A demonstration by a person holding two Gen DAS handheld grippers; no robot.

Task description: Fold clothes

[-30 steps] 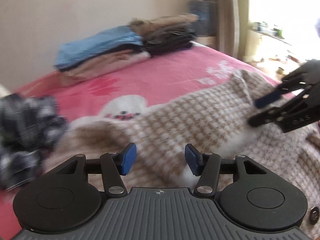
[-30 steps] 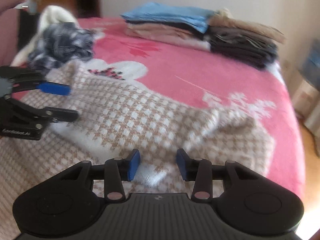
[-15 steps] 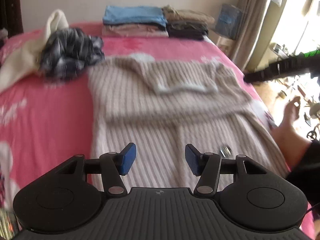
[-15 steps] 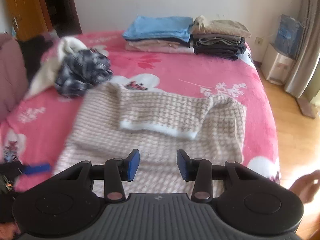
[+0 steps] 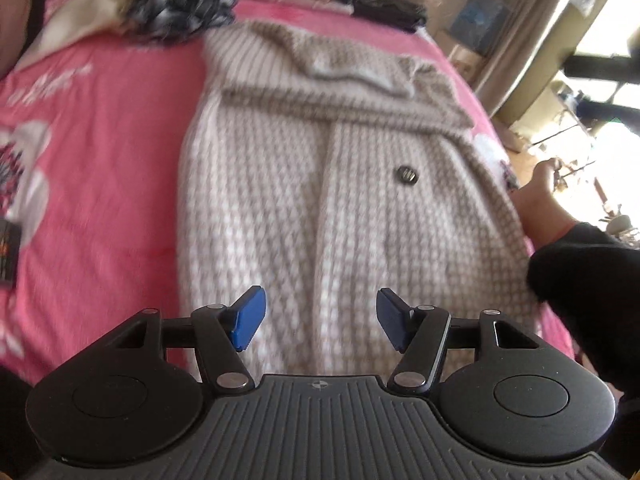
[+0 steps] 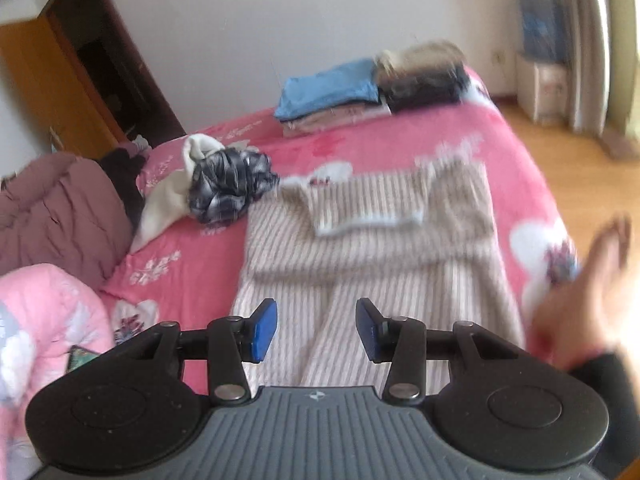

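Left to right across bed (image 5: 100,128): crumpled dark plaid garment (image 5: 180,4) on a cream one (image 5: 80,20) at far left, unfolded, just beside shoulder of knit cardigan (image 5: 320,184). Cardigan laid lengthwise mid-bed, front up, dark button (image 5: 407,175) showing; top portion appears doubled across chest, pale cuff edge (image 5: 360,74) lying on it. Lower body flat, hem toward both cameras. Far end: folded stack, blue piece (image 6: 328,90) on top, darker pile (image 6: 428,82) touching on its right. Bare foot (image 6: 588,280) at right bed edge, blurred. Step in hand judged as next fold of cardigan, upper part already turned in; which edge goes next not settled by views. For a clean fold: take both layers of knit at matching points on each side, lift together, keep edges parallel, lay down without dragging the turned-in part; loose open knit likely to stretch and sag if gripped at one layer only; keep button clear of crease. Left gripper (image 5: 318,316): jaws wide apart, holding nothing, above hem area, contact with cloth not discernible. Right gripper (image 6: 316,326): jaws apart, slightly less so, holding nothing, likewise over lower part of cardigan. Both views motion-blurred.
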